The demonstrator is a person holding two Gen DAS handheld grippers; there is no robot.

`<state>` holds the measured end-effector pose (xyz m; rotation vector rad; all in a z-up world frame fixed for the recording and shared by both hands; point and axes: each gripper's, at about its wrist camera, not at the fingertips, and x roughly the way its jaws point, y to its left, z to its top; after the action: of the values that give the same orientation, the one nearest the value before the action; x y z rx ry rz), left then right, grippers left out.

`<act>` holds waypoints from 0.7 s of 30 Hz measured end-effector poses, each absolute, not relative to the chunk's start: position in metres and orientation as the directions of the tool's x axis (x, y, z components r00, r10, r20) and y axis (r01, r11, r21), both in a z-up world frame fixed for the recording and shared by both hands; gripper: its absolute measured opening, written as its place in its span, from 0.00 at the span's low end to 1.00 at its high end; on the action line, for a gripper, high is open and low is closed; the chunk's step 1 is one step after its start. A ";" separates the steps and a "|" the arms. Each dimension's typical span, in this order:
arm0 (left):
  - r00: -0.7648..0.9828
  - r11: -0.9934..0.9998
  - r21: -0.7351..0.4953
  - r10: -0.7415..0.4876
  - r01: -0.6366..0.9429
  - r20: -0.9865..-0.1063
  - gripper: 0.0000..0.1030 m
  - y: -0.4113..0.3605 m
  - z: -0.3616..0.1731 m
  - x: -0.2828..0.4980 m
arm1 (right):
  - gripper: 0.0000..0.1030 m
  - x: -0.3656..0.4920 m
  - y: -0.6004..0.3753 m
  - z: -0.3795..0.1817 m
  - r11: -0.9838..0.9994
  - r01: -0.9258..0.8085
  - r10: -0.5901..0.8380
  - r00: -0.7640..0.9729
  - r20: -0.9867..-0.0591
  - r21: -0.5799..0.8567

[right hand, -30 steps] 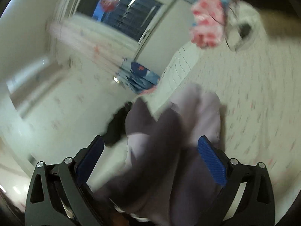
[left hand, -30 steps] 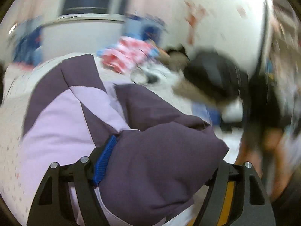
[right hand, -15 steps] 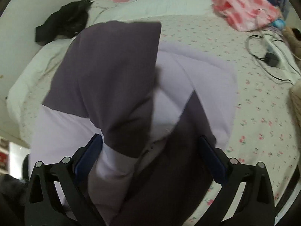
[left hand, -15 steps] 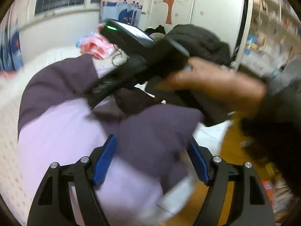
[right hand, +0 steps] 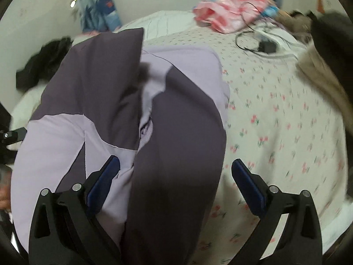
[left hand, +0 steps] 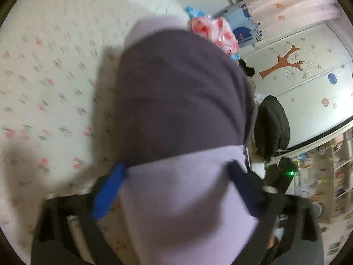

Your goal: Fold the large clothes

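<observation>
A large padded jacket in dark purple and light lilac (right hand: 123, 101) lies bundled on a bed with a cherry-print sheet (right hand: 286, 121). In the left wrist view the jacket (left hand: 181, 110) fills the middle and bulges between the fingers of my left gripper (left hand: 176, 190), whose jaws stand wide with the thick fabric lying in the gap. My right gripper (right hand: 174, 178) is open, its blue-padded fingers (right hand: 103, 181) spread wide over the near end of the jacket; cloth lies between them, unpinched.
A pink-and-white bag (right hand: 229, 8) and a black cable with charger (right hand: 264, 46) lie at the far side of the bed. A black garment (right hand: 42, 64) lies at the left. A dark coat (left hand: 273, 128) hangs by the wardrobe with a tree decal (left hand: 284, 64).
Both views have swung; the left camera now looks across the bed and down on the jacket. The hand and device seen before it are gone. The jacket is more bundled.
</observation>
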<state>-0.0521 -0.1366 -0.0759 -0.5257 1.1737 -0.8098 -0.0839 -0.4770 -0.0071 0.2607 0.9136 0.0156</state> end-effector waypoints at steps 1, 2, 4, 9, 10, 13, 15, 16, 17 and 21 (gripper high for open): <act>0.156 0.606 -0.746 -0.794 0.276 -0.587 0.95 -0.140 -0.080 -0.052 | 0.93 -0.087 -0.480 -0.009 0.958 0.109 0.141 0.621 -0.771 0.263; 0.154 0.614 -0.736 -0.787 0.285 -0.597 0.95 -0.149 -0.082 -0.050 | 0.93 -0.088 -0.484 -0.014 0.943 0.124 0.166 0.629 -0.759 0.308; 0.154 0.643 -0.693 -0.760 0.325 -0.632 0.95 -0.158 -0.073 -0.052 | 0.93 -0.091 -0.491 -0.023 0.903 0.122 0.236 0.658 -0.715 0.411; 0.317 0.696 -0.488 -0.694 0.527 -0.646 0.85 -0.167 -0.019 -0.081 | 0.94 -0.087 -0.474 -0.018 0.883 0.072 0.278 0.715 -0.642 0.463; 0.360 0.705 -0.452 -0.685 0.547 -0.633 0.83 -0.160 -0.007 -0.084 | 0.94 -0.083 -0.465 -0.014 0.876 0.058 0.294 0.722 -0.627 0.478; 0.471 0.767 -0.357 -0.619 0.533 -0.628 0.80 -0.125 0.022 -0.091 | 0.94 -0.058 -0.416 0.000 0.857 -0.030 0.375 0.721 -0.582 0.515; 0.537 0.819 -0.324 -0.560 0.474 -0.630 0.80 -0.076 0.037 -0.095 | 0.94 -0.035 -0.367 0.007 0.831 -0.122 0.462 0.694 -0.552 0.542; 0.575 0.847 -0.299 -0.521 0.439 -0.631 0.80 -0.049 0.042 -0.098 | 0.94 -0.026 -0.345 0.010 0.820 -0.164 0.498 0.677 -0.542 0.548; 0.617 0.880 -0.261 -0.466 0.397 -0.634 0.80 -0.019 0.045 -0.103 | 0.94 -0.016 -0.315 0.011 0.806 -0.217 0.539 0.653 -0.532 0.551; 0.680 0.960 -0.184 -0.279 0.211 -0.678 0.80 0.066 0.034 -0.106 | 0.94 0.012 -0.205 0.004 0.803 -0.360 0.594 0.538 -0.597 0.475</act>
<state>-0.1062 0.0661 0.0341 -0.0929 0.7756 -0.2759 0.0125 -0.2048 0.0038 0.3122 0.8240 0.5787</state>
